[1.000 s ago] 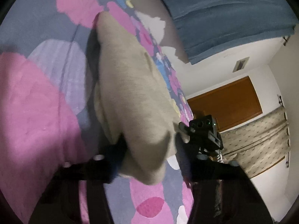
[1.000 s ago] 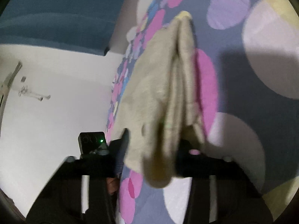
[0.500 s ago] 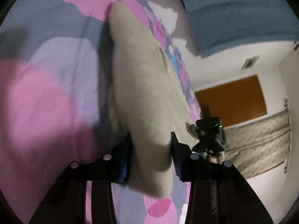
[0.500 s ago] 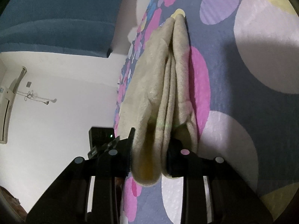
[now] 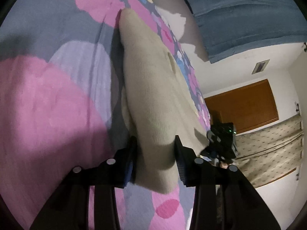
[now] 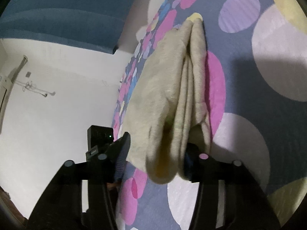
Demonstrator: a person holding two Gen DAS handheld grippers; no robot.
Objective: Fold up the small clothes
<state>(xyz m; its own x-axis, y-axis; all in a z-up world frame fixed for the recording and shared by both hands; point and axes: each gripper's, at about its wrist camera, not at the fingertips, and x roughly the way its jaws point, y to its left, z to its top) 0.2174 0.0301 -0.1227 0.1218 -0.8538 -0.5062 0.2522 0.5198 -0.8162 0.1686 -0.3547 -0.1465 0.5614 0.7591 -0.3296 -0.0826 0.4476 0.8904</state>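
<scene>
Your left gripper (image 5: 155, 154) is clamped on one end of the beige knit garment (image 5: 153, 88); your right gripper (image 6: 157, 156) is clamped on the other end, where several layers bunch together. Over the last second both grips have tightened and the blur has settled. The garment hangs stretched between the two grippers above the circle-patterned bedspread (image 5: 48, 99), touching it only at the far edge. Judged from this, the fold is ready to lay down.

The beige garment (image 5: 153, 95) was a soft, matt knit; the spotted bedspread (image 5: 48, 105) looked smooth, faintly quilted cloth.
</scene>
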